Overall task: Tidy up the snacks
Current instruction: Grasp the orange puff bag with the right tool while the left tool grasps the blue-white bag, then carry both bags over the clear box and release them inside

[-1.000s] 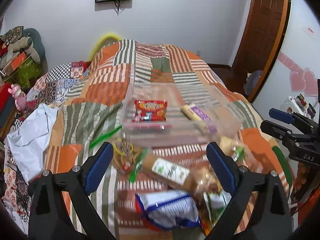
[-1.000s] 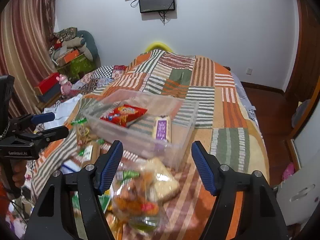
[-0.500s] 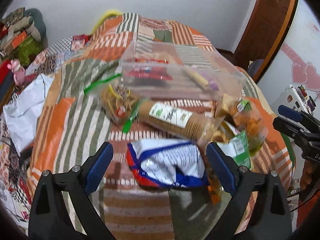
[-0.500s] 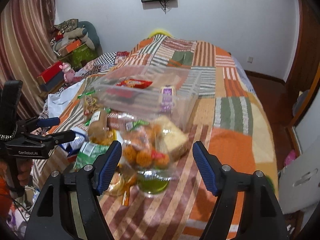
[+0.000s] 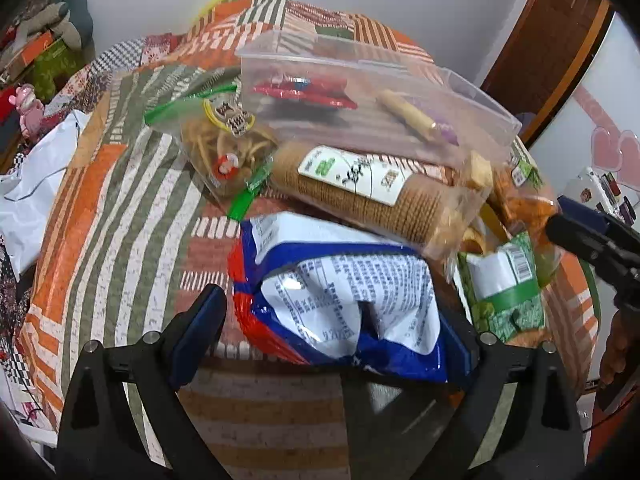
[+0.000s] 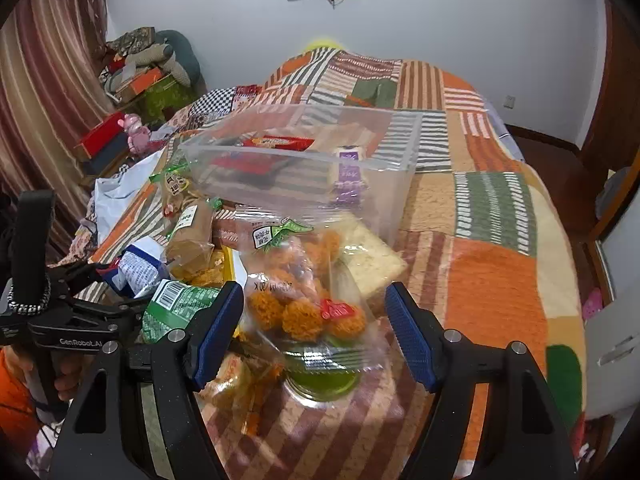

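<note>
Two grippers: both spread, pinching nothing.
Left gripper (image 5: pixel 340 344): straddling blue-and-white bag (image 5: pixel 344 292), lower centre of left view; bag's long axis across the gap, right pad hidden behind the bag.
Right gripper (image 6: pixel 314 334): flanking clear bag of orange balls (image 6: pixel 304 304), lower centre of right view (pads apart from film).
Clear bin (image 6: pixel 400 184): upper centre, beyond both bags.
Nearer hand: each to its own bag.

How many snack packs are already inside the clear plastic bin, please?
2: a red packet lies at the left end of the clear plastic bin, and a purple-labelled biscuit pack lies toward its right end. Others may be hidden.
</note>
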The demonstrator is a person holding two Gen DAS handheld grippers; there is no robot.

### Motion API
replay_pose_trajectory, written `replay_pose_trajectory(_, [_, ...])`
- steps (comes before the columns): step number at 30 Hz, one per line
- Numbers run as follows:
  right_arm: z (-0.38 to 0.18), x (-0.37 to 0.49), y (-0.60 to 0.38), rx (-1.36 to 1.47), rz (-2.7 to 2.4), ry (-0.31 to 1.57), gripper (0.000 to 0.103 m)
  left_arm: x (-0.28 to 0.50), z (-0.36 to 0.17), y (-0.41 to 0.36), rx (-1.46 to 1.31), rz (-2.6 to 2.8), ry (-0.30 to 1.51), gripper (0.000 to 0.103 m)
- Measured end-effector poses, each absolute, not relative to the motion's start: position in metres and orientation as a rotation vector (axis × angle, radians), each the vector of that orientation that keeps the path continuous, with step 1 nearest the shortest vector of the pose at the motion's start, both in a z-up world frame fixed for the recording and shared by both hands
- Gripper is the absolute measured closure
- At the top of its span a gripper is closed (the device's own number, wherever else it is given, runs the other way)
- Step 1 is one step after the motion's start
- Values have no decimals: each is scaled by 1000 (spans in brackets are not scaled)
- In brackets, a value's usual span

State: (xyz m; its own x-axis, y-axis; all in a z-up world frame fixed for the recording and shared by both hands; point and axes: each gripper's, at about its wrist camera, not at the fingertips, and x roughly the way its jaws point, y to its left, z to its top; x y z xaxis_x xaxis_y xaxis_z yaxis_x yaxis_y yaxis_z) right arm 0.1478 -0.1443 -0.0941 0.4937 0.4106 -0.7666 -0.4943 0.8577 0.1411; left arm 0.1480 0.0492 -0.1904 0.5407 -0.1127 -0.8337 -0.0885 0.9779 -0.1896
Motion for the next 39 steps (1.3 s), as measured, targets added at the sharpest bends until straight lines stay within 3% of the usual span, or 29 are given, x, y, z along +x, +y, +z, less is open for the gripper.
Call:
replay_pose_trajectory(2, [-97,150,-139,-111,559,905,33,148,-189,51,-233,-19,979,10])
replay_pose_trajectory(4, [-101,153,-136,-112,565,917,33,151,-187,53,-249,-42,973,24])
replay_pose_trajectory(10, [-106,158,-136,-72,566,929,34,147,-185,52,-231,-45,951,31])
replay_pose_trajectory(19, [-101,151,-140,-68,575,905,42,136,-175,69,-267,7,917,32])
replay_pose_trajectory(20, [-100,150,-141,-62,576,903,52,134,-172,71,-267,15,908,32])
replay_pose_trajectory(22, [-95,148,-144,-57,577,892,54,132,-166,74,-266,23,893,32])
replay_pose_trajectory(39, [-57,147,-164,11,558,786,55,137,-106,75,-245,29,739,32])
